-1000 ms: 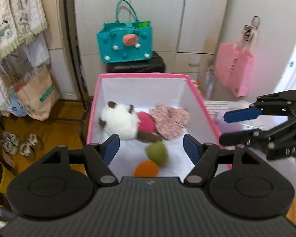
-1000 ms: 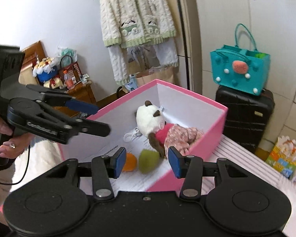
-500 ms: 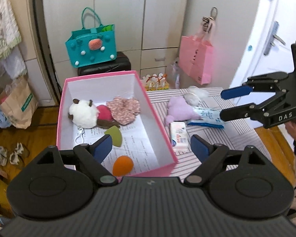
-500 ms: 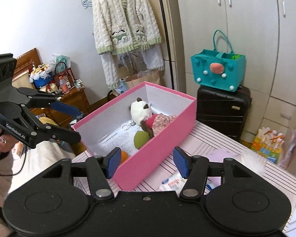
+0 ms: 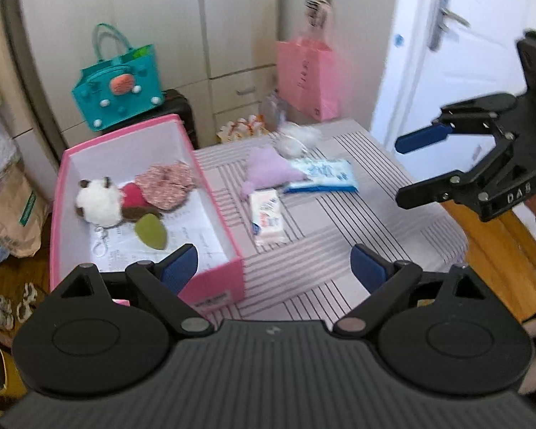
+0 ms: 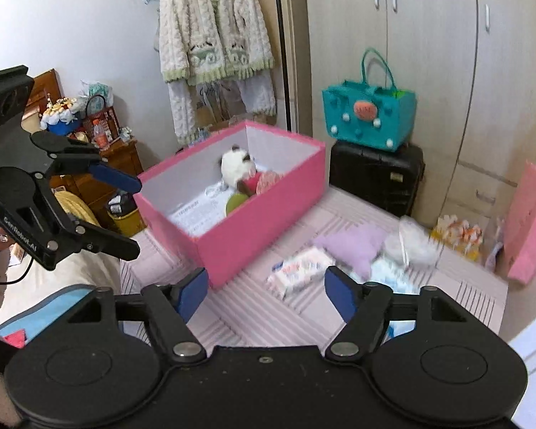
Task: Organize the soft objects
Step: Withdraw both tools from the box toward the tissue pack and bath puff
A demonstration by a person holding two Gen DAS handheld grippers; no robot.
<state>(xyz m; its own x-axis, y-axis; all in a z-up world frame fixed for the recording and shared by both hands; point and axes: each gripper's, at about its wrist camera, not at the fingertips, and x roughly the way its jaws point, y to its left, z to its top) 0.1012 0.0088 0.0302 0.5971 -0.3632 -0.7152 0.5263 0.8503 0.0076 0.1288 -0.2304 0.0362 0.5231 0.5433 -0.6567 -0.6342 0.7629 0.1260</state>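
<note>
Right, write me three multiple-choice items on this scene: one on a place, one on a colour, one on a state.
1. Where does the lilac plush lie?
A. in the pink box
B. on the striped tabletop beside the box
C. in the teal bag

2. What colour is the teardrop sponge next to the white plush doll?
A. olive green
B. blue
C. black

3. How do the right tongs stand?
A. shut on a tissue pack
B. shut on nothing
C. open, holding nothing

Key: 1 B, it rests on the striped tabletop outside the pink box; 2 A, it shows olive green on the box's white floor; 3 C, the blue pads are wide apart with only tabletop between.
</note>
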